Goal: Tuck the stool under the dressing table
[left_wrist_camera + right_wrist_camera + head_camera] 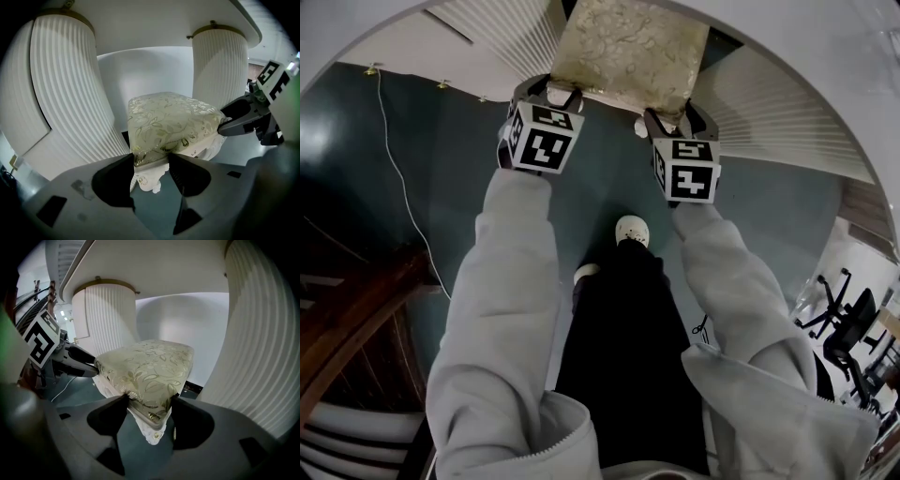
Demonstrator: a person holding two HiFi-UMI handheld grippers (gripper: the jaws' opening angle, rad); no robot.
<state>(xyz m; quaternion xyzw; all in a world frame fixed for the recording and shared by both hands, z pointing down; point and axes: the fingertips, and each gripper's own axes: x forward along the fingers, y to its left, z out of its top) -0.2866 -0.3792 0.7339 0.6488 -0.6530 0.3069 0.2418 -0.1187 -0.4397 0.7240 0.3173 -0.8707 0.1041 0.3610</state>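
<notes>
Plainly, both tools are clamped on the stool [628,47], which stands at 12 o'clock in the head view with its far end under the dressing table [773,103] and its near edge showing. The left gripper [551,90] bites the near corner at about 11 o'clock, and the right gripper [671,120] bites the other near corner at about 1 o'clock. In the left gripper view the two black jaws press on either side of the corner of the gold-flowered cushion [171,119], with a carved white leg [149,180] showing in the gap below at 6 o'clock. The right gripper view shows the same: jaws closed against the cushion's corner, white carved trim hanging between them. Fluted white pedestals [65,93] rise at 9 and 2 o'clock in the left gripper view, the stool sitting between them beneath the table's pale underside. The stool's feet rest on a dark teal floor [450,150]. Grey sleeves [502,281] run from 6 o'clock up to each tool, a white shoe [633,230] sits at centre, and a thin white cable [398,178] trails at 9 o'clock.
</notes>
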